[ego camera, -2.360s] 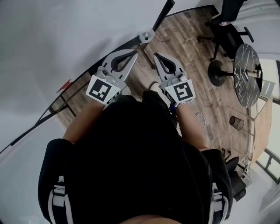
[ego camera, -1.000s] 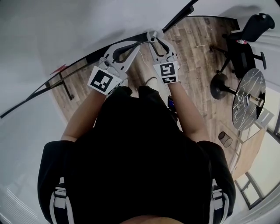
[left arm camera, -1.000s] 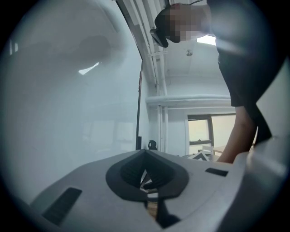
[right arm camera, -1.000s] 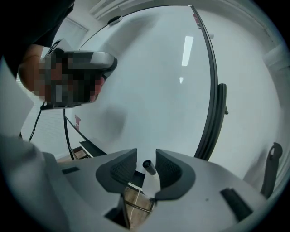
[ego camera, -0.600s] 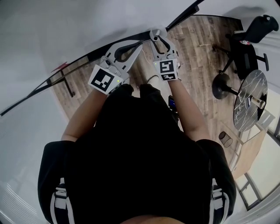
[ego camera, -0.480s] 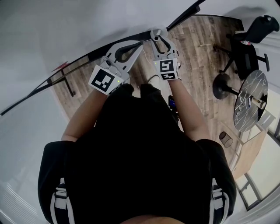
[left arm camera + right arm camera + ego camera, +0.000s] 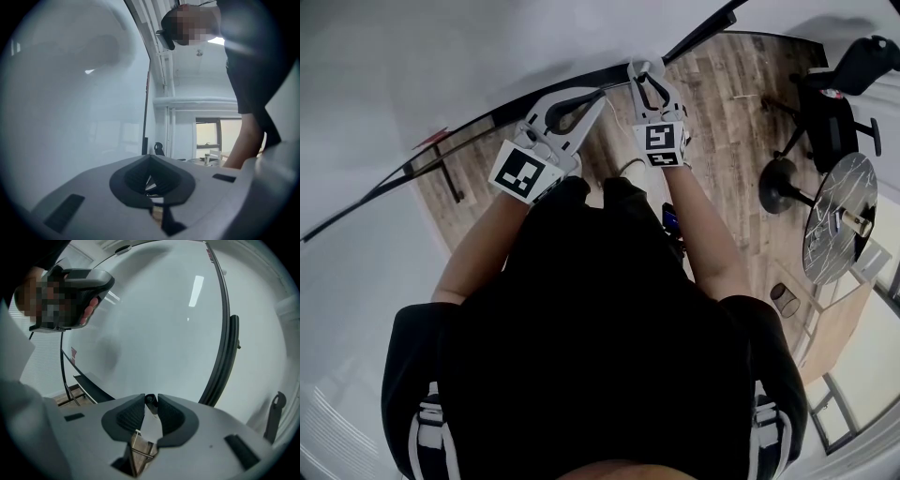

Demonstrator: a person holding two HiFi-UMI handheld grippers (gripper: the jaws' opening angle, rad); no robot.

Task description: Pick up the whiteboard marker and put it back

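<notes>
The big whiteboard (image 7: 154,324) fills the far wall, and its dark tray (image 7: 91,386) runs along the bottom edge. The whiteboard marker (image 7: 150,401) sits right at the tips of the right gripper (image 7: 150,405), just in front of it by the board. We see its round end, so its long side seems to point back at the gripper (the jaws are closing, pads against both its sides). The left gripper (image 7: 150,161) is pinched together on nothing, just to the left, so the right hand is nearer.
</notes>
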